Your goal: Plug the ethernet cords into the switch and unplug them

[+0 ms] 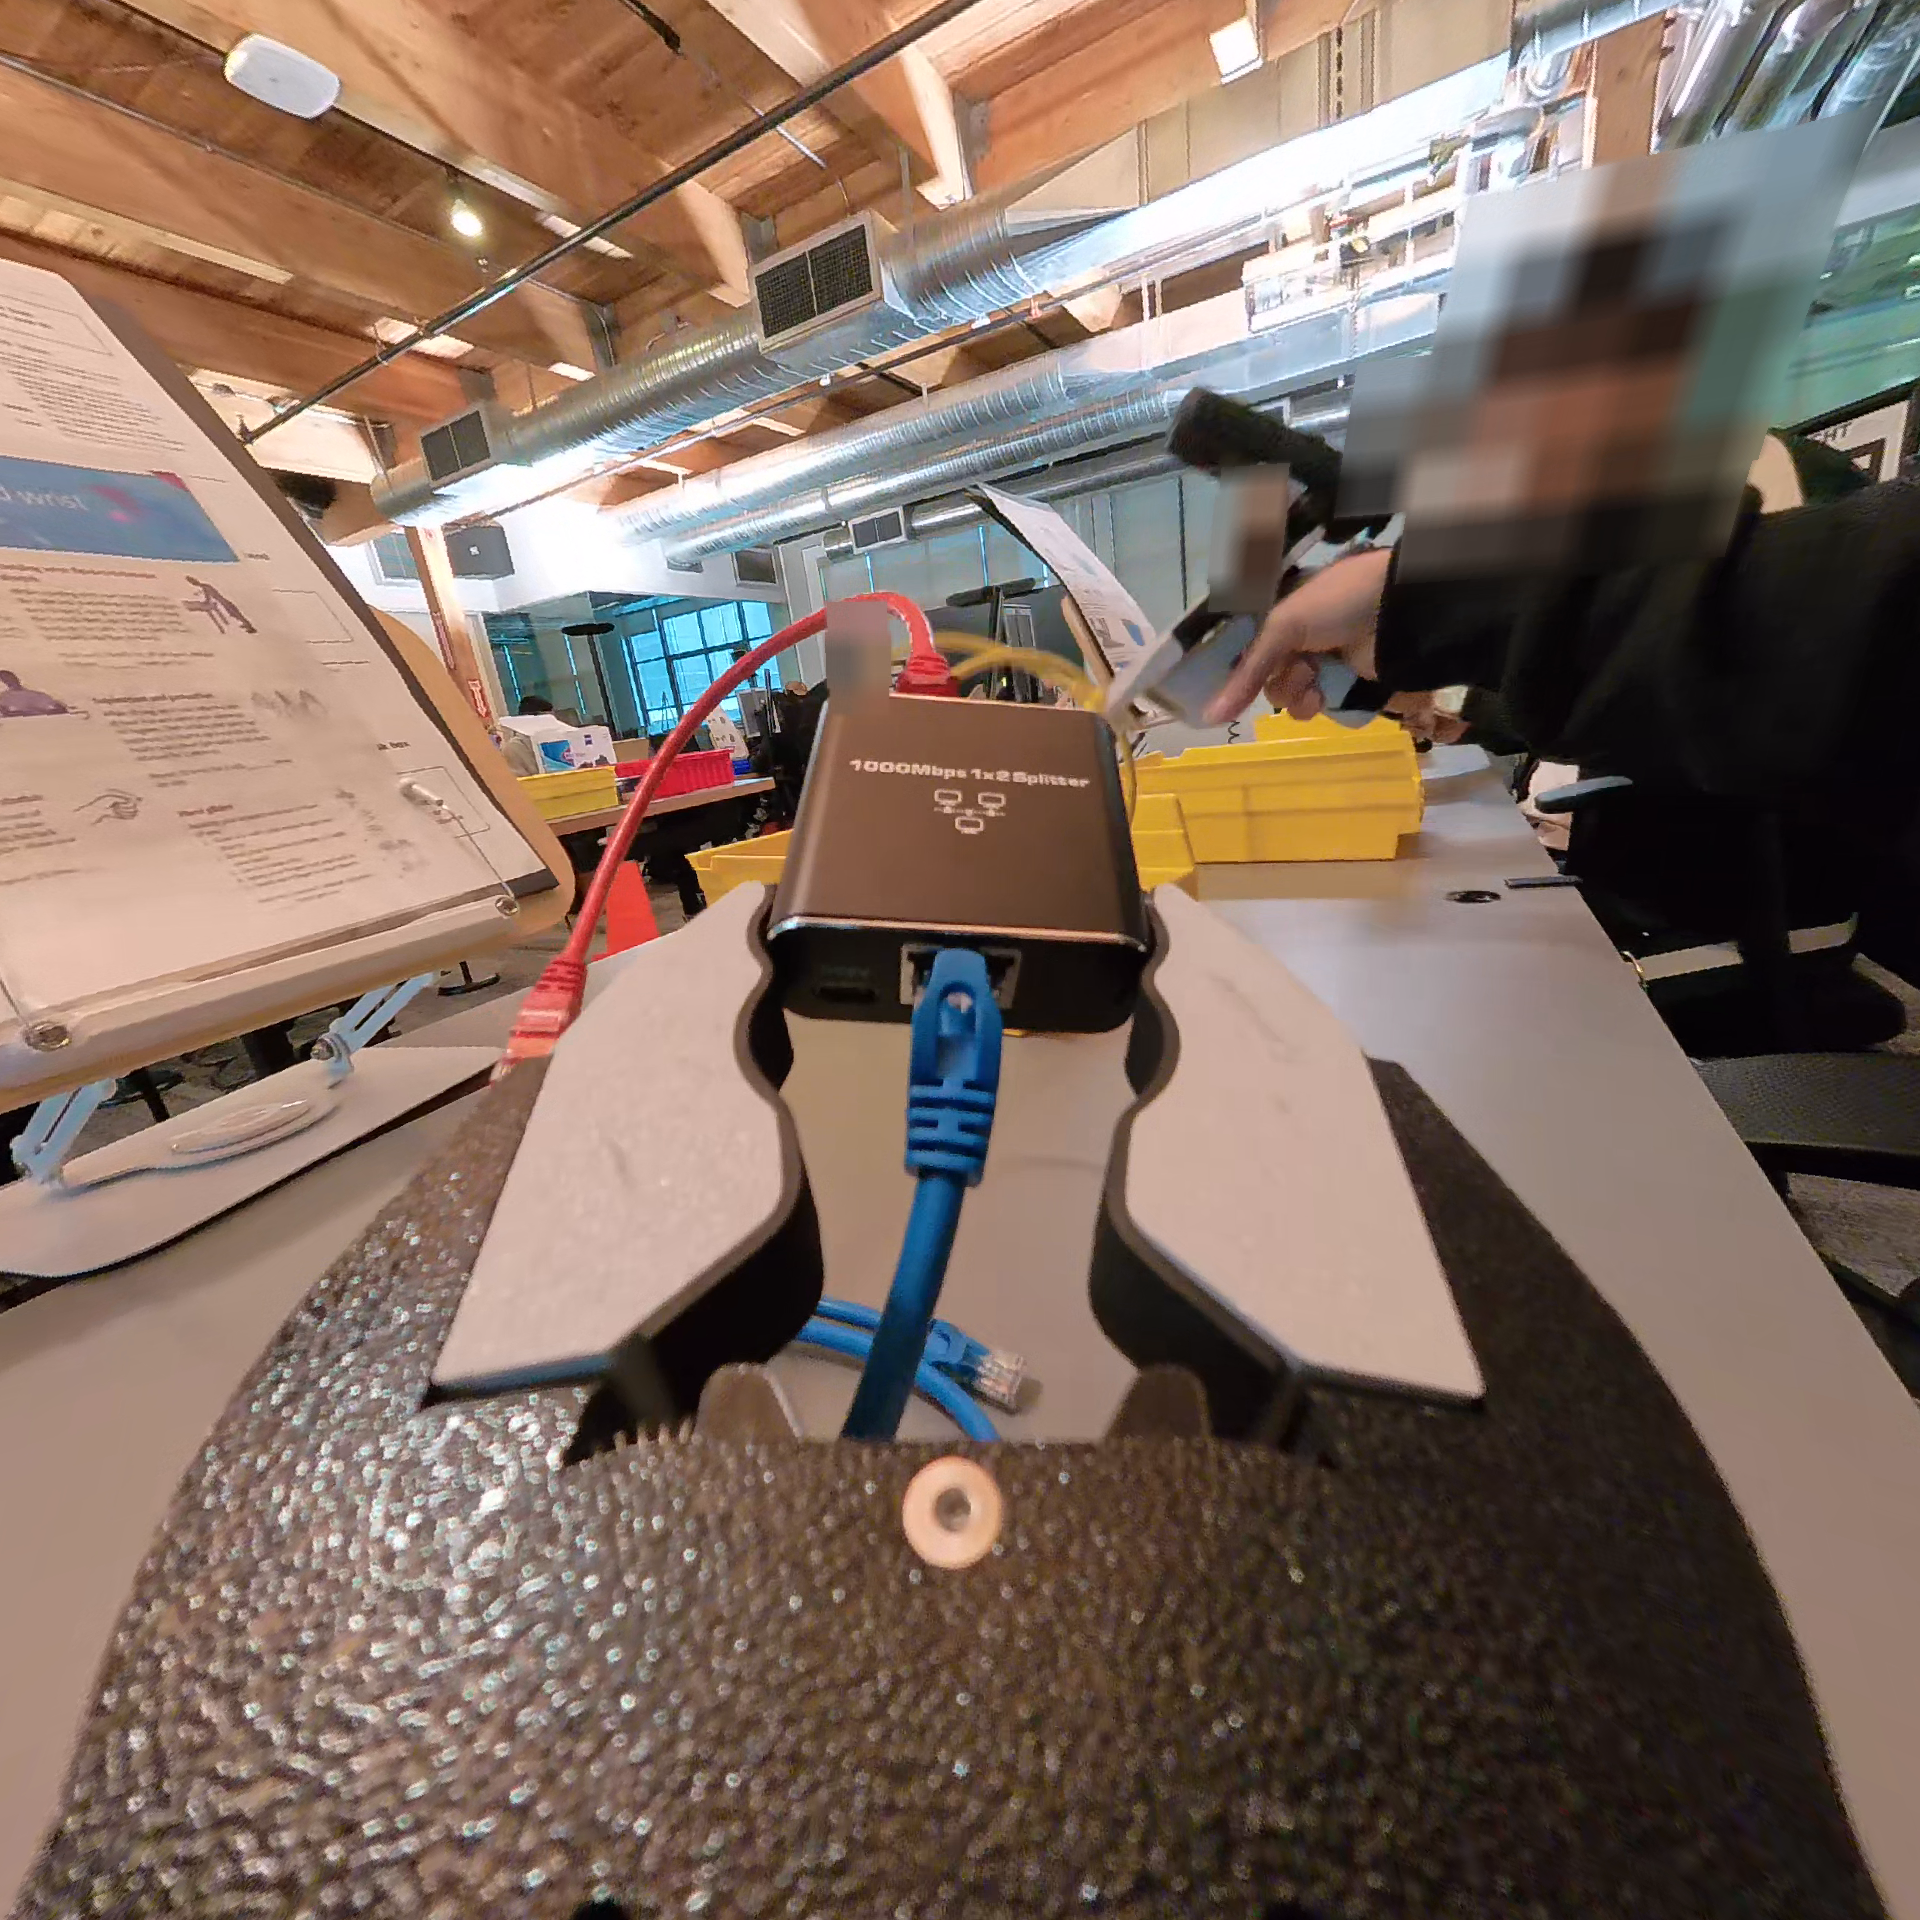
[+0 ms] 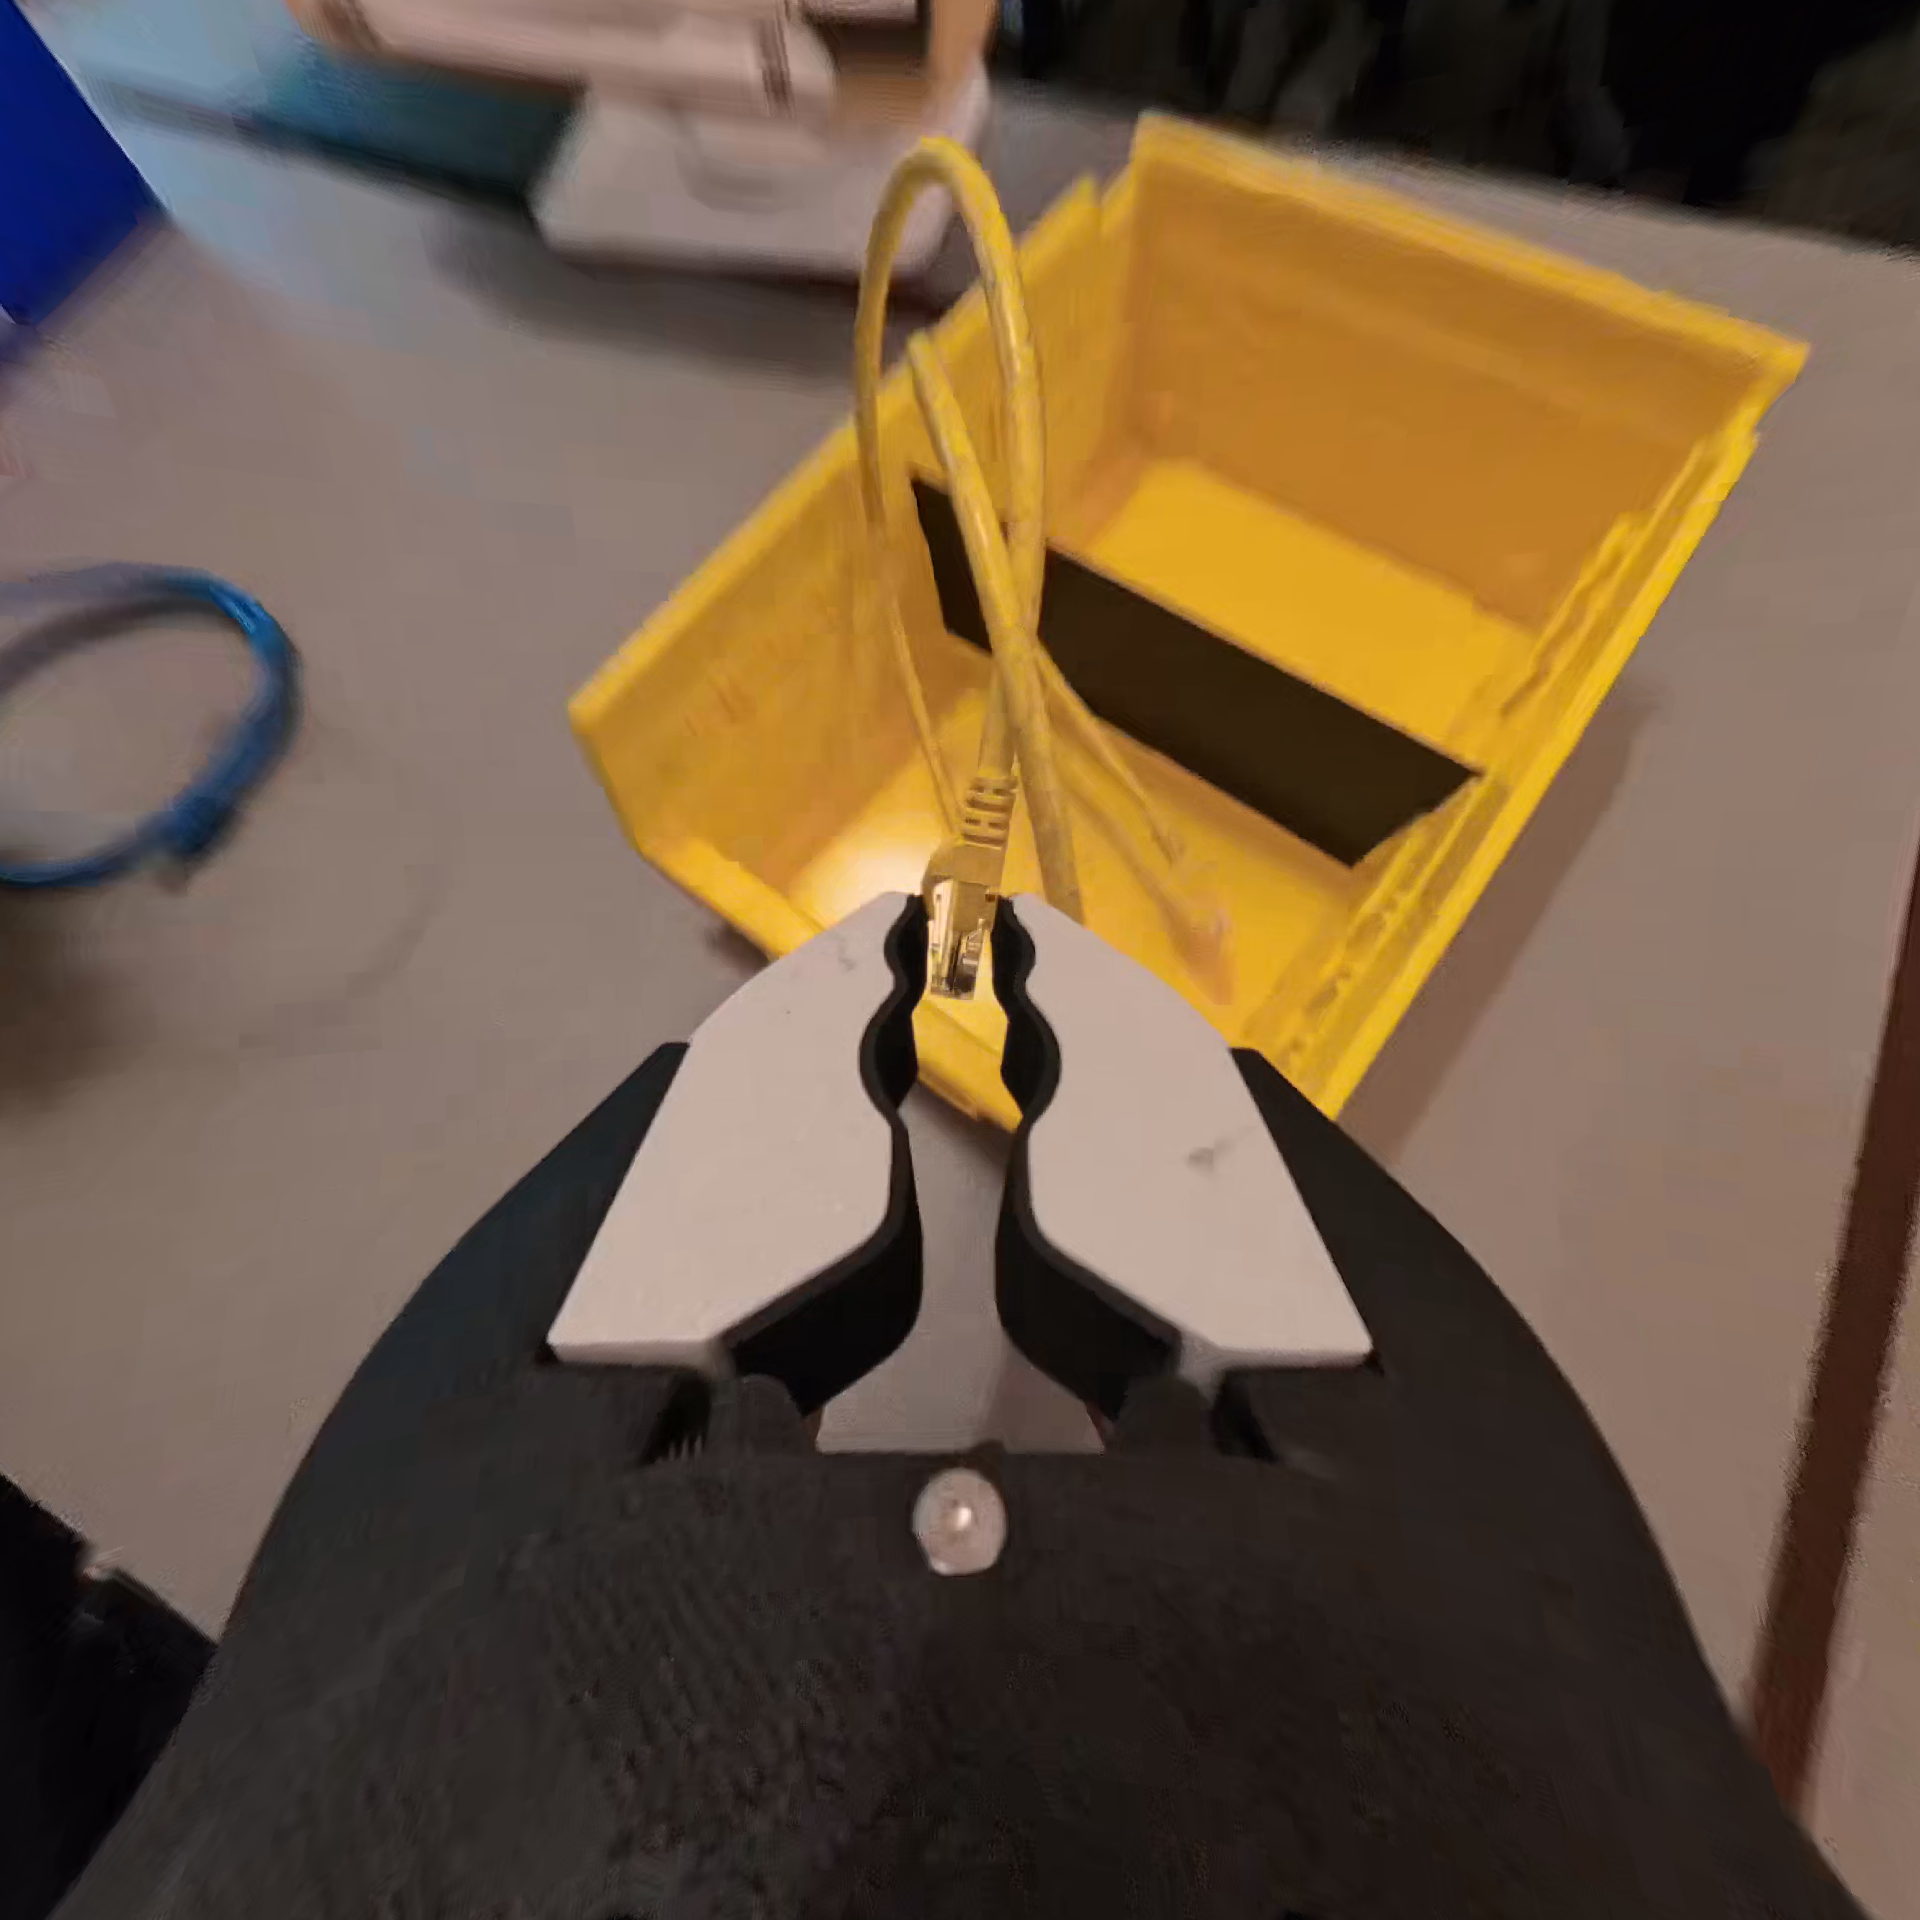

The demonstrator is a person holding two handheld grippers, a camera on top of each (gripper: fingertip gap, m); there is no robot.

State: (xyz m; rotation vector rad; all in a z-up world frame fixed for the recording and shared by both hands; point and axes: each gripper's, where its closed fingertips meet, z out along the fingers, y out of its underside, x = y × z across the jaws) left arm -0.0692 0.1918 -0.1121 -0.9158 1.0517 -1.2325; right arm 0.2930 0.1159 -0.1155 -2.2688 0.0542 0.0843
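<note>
My left gripper is clamped on the black switch, steadying it with blue cord and red cord plugged in; right gripper pinches the yellow cord's plug above the yellow bin, ready to carry over.

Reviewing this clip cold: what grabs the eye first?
The black switch clamped in the left gripper, with a blue ethernet cord in its near port and a red cord at its far end. The right gripper pinches a yellow cord's plug above a yellow bin.
</note>
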